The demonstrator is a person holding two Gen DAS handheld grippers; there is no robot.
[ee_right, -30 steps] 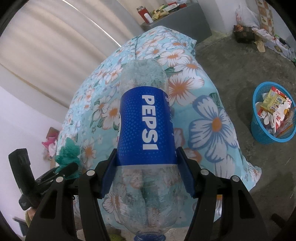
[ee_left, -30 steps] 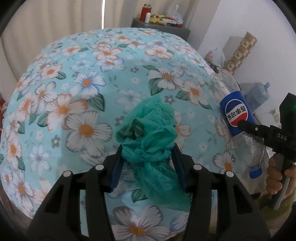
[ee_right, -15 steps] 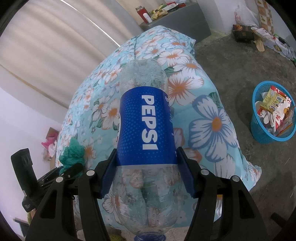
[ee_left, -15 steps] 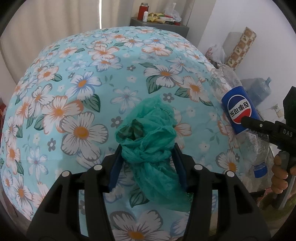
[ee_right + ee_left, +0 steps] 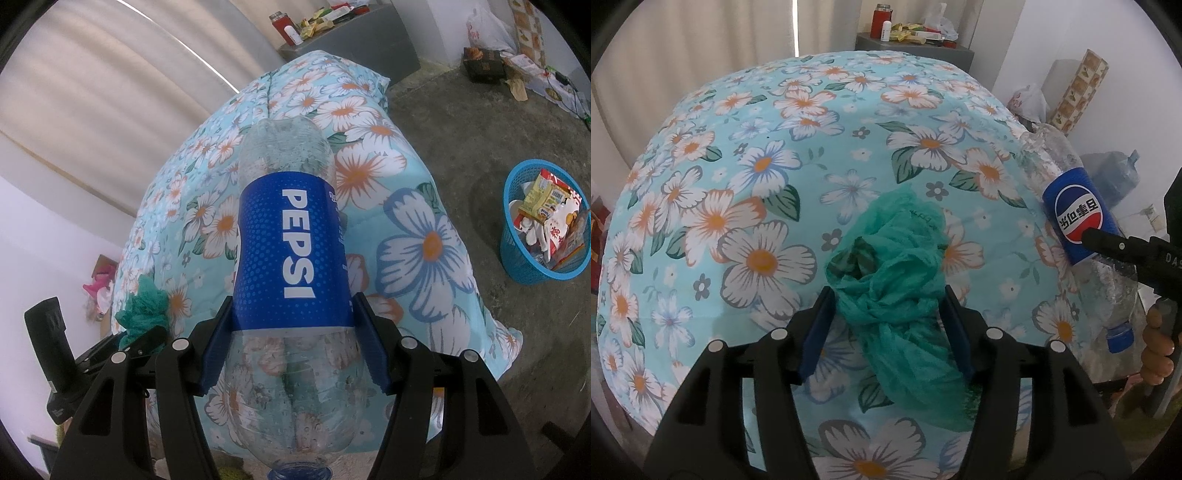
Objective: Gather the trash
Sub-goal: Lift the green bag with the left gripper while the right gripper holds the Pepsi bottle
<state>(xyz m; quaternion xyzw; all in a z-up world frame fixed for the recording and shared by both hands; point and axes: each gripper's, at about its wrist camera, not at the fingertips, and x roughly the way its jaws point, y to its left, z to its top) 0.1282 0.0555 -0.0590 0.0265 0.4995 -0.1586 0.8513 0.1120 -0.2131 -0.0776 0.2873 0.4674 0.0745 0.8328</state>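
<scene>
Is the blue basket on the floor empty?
No, the blue basket on the floor already holds snack wrappers and other packaging.

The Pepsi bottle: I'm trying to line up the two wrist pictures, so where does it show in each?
Left wrist view: the Pepsi bottle is at the right edge, held by the right gripper.
Right wrist view: it fills the centre, between the pads, cap toward the camera.
Shared landmark: the floral bedspread.

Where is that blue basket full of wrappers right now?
In the right wrist view the blue basket stands on the bare floor at the far right, beside the flowered bedspread and right of the Pepsi bottle.
</scene>
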